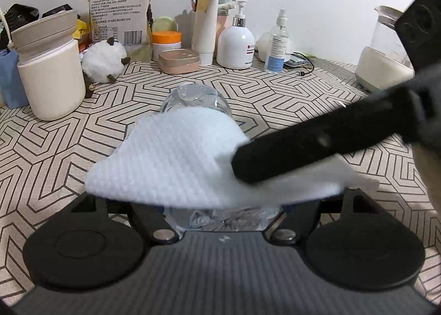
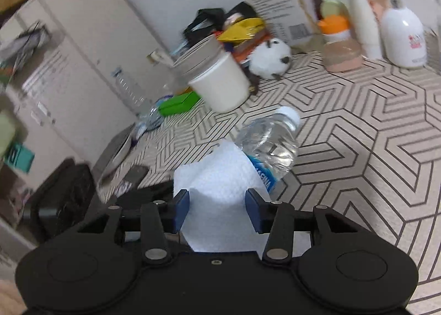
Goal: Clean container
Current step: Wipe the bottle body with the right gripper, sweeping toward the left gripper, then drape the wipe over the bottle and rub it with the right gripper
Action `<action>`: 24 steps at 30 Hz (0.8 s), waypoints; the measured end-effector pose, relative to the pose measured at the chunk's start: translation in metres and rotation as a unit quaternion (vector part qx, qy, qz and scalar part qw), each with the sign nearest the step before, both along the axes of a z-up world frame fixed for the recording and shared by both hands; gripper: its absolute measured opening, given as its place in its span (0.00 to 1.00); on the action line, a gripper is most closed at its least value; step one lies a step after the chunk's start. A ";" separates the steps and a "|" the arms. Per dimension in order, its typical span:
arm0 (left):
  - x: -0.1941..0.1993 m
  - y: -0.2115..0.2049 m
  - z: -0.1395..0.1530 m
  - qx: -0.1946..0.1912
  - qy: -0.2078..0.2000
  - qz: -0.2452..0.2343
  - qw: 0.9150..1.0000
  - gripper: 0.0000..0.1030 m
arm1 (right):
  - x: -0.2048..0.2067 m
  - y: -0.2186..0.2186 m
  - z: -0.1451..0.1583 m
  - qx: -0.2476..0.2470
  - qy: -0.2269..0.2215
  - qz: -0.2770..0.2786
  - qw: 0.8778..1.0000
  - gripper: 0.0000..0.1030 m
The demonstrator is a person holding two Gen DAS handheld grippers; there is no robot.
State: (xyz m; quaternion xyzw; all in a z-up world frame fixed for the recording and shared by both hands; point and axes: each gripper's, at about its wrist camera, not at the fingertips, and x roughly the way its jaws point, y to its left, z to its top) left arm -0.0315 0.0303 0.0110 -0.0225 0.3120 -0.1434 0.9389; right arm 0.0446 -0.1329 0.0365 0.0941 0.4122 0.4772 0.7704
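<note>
A clear plastic water bottle [image 1: 196, 98] is held level above the patterned table, with my left gripper [image 1: 220, 218] shut on its near end; the fingertips are hidden under a white wipe [image 1: 176, 160] draped over the bottle. In the right wrist view the bottle [image 2: 271, 141] shows a white cap and blue label. My right gripper [image 2: 217, 209] holds the white wipe [image 2: 220, 193] between its blue pads, pressed on the bottle's side. The right gripper's black finger [image 1: 317, 147] lies on the wipe in the left wrist view.
A cream canister [image 1: 51, 67], a plush sheep [image 1: 103, 60], a pump bottle [image 1: 235, 42], a spray bottle [image 1: 277, 45], jars and a food bag [image 1: 121, 3] line the table's back. A kettle [image 1: 383, 50] stands at the right. A cabinet [image 2: 69, 53] stands beyond the table's left edge.
</note>
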 end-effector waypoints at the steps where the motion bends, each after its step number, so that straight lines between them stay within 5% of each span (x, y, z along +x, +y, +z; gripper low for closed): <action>1: 0.000 0.000 0.000 -0.001 0.000 0.000 1.000 0.72 | -0.002 0.002 0.001 -0.002 -0.004 0.007 1.000 0.56; 4: 0.000 0.000 0.000 0.000 -0.002 -0.001 1.000 0.72 | 0.003 0.001 -0.002 0.012 0.014 -0.001 1.000 0.64; 16: 0.000 0.001 0.000 -0.005 -0.003 -0.005 1.000 0.72 | 0.046 -0.014 -0.034 0.063 0.108 -0.065 0.990 0.65; 24: 0.000 0.002 -0.001 -0.010 -0.001 -0.004 1.000 0.74 | 0.043 -0.005 -0.029 0.049 0.089 -0.084 0.991 0.65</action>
